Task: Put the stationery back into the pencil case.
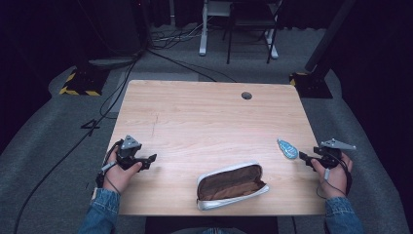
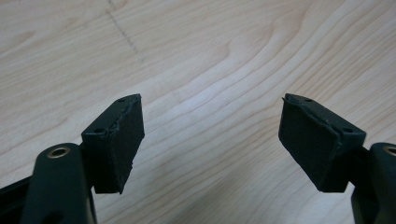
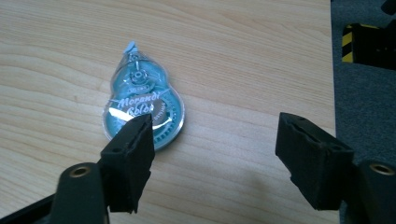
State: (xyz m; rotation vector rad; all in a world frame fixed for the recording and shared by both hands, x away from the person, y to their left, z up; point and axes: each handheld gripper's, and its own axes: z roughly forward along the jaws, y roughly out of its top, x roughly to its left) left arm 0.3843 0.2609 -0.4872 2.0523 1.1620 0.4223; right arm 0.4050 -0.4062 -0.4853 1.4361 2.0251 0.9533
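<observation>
A blue correction-tape dispenser lies flat near the table's right edge; up close its clear shell shows white lettering. My right gripper is open just right of it, and its midpoint hangs over bare wood beside the dispenser. An open pencil case, silver outside and brown inside, lies near the front edge at centre. My left gripper is open at the table's left side, with nothing between its jaws but wood.
The wooden table has a cable hole at the back right. Past the table's right edge is grey carpet. Cables, a stand base with yellow-black tape and chair legs lie on the floor beyond.
</observation>
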